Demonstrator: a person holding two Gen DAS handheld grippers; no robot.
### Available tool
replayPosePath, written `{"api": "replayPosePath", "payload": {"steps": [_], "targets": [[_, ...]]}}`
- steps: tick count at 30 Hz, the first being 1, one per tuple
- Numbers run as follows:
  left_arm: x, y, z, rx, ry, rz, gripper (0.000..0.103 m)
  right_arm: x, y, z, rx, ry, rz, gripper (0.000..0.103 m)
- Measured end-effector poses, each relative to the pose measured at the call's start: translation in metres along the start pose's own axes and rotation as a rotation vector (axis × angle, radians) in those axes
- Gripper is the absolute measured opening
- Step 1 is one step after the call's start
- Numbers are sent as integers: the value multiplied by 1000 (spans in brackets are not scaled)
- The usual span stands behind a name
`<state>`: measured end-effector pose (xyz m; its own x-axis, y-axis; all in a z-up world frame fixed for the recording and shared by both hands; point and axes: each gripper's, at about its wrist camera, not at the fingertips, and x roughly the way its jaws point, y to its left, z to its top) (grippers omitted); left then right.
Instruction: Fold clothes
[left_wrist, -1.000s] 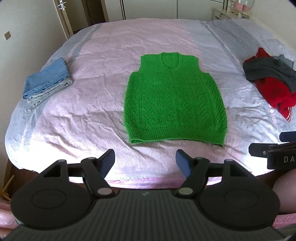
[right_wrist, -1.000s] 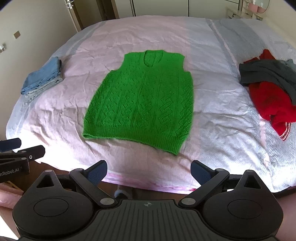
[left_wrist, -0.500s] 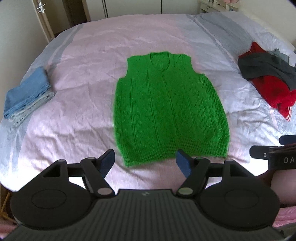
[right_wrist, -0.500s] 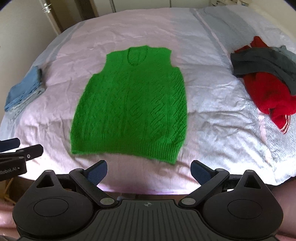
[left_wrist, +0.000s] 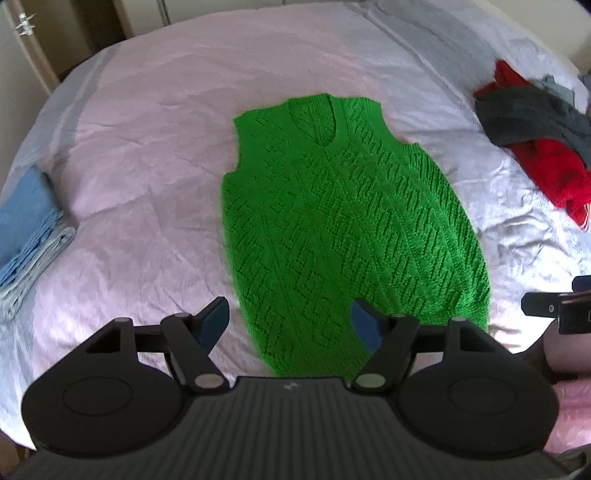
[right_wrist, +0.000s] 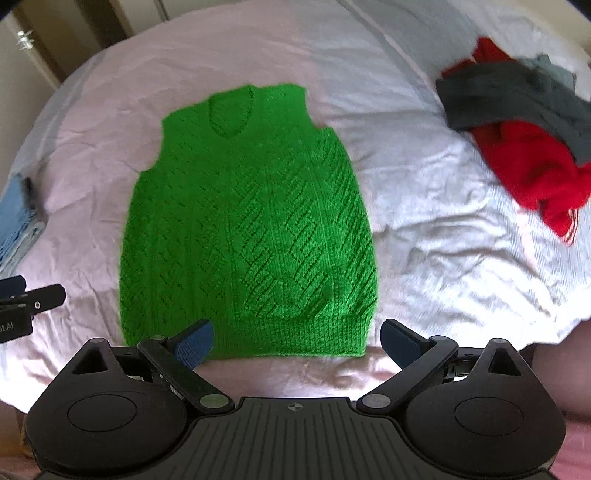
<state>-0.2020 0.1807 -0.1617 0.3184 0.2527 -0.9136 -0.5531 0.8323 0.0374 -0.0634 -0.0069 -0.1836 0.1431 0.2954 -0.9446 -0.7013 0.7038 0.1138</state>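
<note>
Left gripper (left_wrist: 290, 325) and right gripper (right_wrist: 297, 341), both wide open and empty, hover at the hem of the flat green knitted vest (right_wrist: 247, 229) on the bed (right_wrist: 424, 229).

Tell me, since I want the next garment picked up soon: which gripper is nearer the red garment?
Right. The right gripper is over the green vest's hem, on the side toward the red garment; the left gripper is farther away, over the hem's opposite corner.

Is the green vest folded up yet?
No, spread flat. The green knitted vest shows its whole front, neckline to hem, on the bed.
</note>
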Motion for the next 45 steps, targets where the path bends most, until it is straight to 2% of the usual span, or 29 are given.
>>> {"api": "replayPosePath", "payload": {"steps": [6, 12, 18, 23, 26, 32, 36, 42, 45], "targets": [[32, 18, 6, 16, 69, -21, 70, 28, 9, 1, 48, 79, -37, 99], [61, 31, 6, 14, 131, -17, 70, 51, 8, 4, 57, 115, -82, 99], [84, 41, 11, 4, 149, -30, 70, 77, -2, 10, 81, 151, -104, 99], [114, 55, 16, -77, 168, -61, 69, 118, -7, 24, 53, 182, -103, 99], [141, 65, 30, -99, 143, -81, 68, 149, -10, 41, 7, 184, -104, 99], [202, 86, 74, -87, 62, -112, 56, 199, -22, 100, -120, 105, -60, 99], [243, 101, 107, -65, 0, -133, 52, 228, -26, 162, -261, 4, 7, 99], [300, 112, 200, 173, -151, -177, 53, 269, -19, 263, -553, -167, 53, 99], [324, 114, 241, 270, -186, -197, 53, 285, -13, 306, -671, -232, 88, 98]]}}
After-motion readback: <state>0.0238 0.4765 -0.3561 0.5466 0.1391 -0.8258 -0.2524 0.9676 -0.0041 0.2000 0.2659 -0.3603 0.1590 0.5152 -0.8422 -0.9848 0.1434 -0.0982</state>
